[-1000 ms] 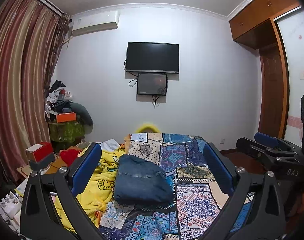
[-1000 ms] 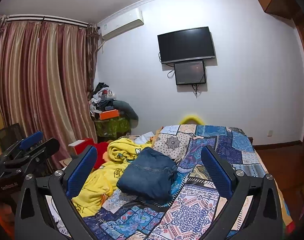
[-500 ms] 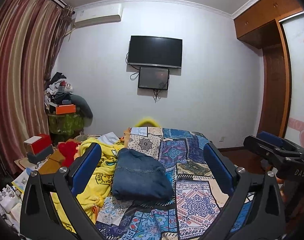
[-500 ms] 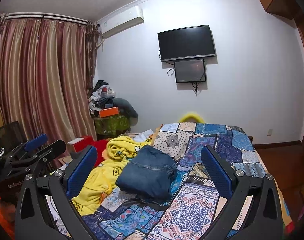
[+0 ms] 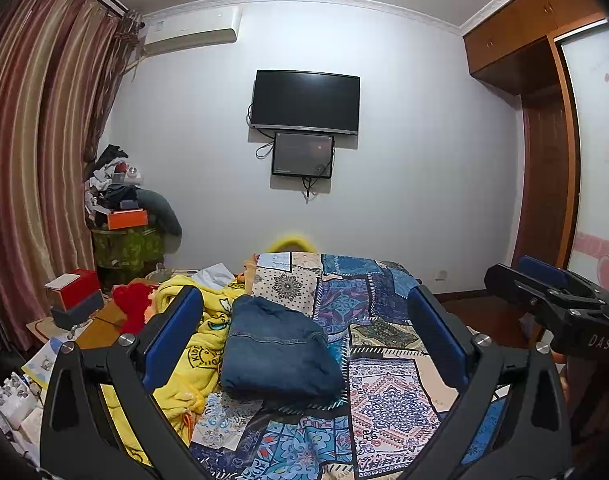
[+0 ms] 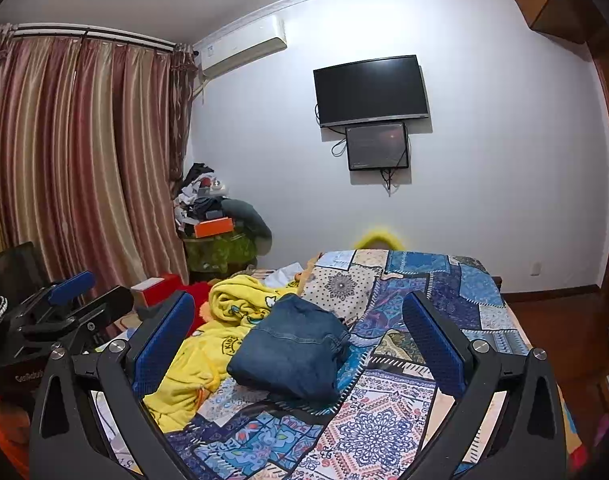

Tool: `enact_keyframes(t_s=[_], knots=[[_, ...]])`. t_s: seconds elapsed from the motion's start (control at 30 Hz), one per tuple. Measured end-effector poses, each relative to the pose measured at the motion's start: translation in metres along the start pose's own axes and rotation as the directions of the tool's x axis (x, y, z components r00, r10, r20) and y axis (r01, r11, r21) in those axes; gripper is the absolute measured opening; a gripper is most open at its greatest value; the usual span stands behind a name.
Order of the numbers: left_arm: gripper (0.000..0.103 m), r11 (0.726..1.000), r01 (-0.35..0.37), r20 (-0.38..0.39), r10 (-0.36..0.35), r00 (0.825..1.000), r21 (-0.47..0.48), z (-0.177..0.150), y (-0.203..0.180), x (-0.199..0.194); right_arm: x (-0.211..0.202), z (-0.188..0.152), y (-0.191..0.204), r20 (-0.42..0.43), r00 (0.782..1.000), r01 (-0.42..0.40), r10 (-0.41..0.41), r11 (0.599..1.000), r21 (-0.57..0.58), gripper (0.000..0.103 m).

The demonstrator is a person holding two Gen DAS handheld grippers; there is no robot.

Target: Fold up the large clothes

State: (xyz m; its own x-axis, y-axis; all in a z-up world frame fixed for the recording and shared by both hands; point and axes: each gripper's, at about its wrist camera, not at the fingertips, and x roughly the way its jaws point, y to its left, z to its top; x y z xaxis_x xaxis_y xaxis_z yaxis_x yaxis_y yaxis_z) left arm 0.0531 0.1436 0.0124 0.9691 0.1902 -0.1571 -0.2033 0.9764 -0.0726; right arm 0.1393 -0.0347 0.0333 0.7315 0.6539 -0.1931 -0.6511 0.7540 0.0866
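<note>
The folded denim garment (image 5: 278, 354) lies on the patchwork bedspread (image 5: 388, 392), straight ahead of and between the spread blue pads of the left gripper (image 5: 304, 332), which holds nothing. The right gripper (image 6: 300, 336) hangs beside it, fingers likewise wide apart and empty, above the bed. Just left of the denim sprawls a crumpled yellow cartoon blanket (image 6: 208, 344). Beyond, a dark television (image 5: 304, 102) hangs on the wall.

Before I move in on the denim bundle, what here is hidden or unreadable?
- Folded denim garment: type unclear in both views; folds hide it.
- Yellow blanket: left wrist view, left claw finger covers part.
- Yellow object beyond the bed: blurred, mostly hidden by the bedspread.
</note>
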Motion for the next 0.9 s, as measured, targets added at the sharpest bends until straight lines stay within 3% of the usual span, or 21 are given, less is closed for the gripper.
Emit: enact_keyframes(t_s=[0.9], knots=[[0.102,0.997,0.064,-0.025,-0.065,0.998,-0.029,-0.0035,0.0044,0.0046,-0.0022,-0.0001,0.0,0.005,1.0,0.01,-0.01,1.0,-0.006,0.103]])
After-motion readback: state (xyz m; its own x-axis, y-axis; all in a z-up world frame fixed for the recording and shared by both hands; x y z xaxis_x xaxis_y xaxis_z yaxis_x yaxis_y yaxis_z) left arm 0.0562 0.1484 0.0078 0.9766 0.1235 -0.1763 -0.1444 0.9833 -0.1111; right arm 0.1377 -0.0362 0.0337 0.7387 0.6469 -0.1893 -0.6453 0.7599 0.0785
